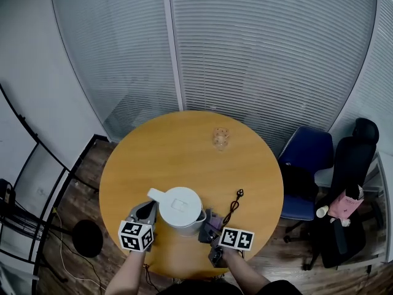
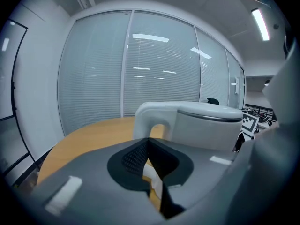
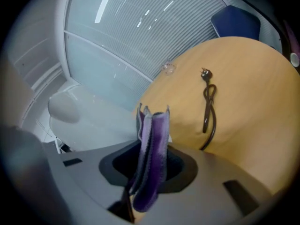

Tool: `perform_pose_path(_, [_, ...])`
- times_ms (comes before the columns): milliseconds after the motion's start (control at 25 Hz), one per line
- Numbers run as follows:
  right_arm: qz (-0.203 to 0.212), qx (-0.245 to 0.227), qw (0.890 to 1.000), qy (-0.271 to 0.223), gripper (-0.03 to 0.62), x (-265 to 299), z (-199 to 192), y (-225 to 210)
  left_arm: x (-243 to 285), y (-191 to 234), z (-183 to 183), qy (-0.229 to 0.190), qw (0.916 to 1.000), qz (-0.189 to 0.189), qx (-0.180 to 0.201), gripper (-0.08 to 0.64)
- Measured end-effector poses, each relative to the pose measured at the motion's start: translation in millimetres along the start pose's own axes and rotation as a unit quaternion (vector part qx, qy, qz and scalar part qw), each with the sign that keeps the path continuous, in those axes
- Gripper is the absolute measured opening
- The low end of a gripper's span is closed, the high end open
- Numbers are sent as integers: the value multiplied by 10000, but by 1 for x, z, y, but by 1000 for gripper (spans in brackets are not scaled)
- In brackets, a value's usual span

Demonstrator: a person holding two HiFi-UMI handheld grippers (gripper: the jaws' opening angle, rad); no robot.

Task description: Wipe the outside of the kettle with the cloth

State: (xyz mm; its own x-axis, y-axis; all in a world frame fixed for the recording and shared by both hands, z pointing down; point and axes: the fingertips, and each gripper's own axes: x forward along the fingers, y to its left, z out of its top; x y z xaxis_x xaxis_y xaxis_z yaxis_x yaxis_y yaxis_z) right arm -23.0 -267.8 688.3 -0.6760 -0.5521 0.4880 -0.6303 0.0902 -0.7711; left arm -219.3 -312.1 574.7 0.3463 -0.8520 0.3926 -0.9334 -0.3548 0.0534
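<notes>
Cloth clamped, kettle at the near table edge

The right gripper [image 3: 151,149] pinches the cloth [image 3: 152,165], soft and limp. The left gripper [image 2: 149,143] is pressed together, empty, before the kettle [image 1: 181,208]'s rigid handle [image 2: 151,118], probably the surest hold, since the smooth body on the table [image 1: 184,143] looks slippery.

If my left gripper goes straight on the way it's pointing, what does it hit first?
Probably the kettle's handle, dead ahead of the left gripper, whose jaws are shut; the gap to it is hard to judge.
</notes>
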Motion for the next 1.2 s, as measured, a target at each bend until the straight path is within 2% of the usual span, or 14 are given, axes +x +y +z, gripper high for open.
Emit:
perform_pose_path(320, [-686,-223,9967,380,101,21,-21,-36,1,0,0,-4,10000,-55,7,9])
perform_pose_path(640, [-879,-223,9955,277,101,19,-21,-37,1,0,-1,-3,9999,-165,12,9])
perform_pose_path(920, [-820,-624,9933,-530,101,-15,2,3,-5,4,4,-144,9993,-351,-26,9])
perform_pose_path(1200, [-780,-1164,9784,-1519,101,-59,20,63,-24,4,1,-256,9966,-782,-8,9])
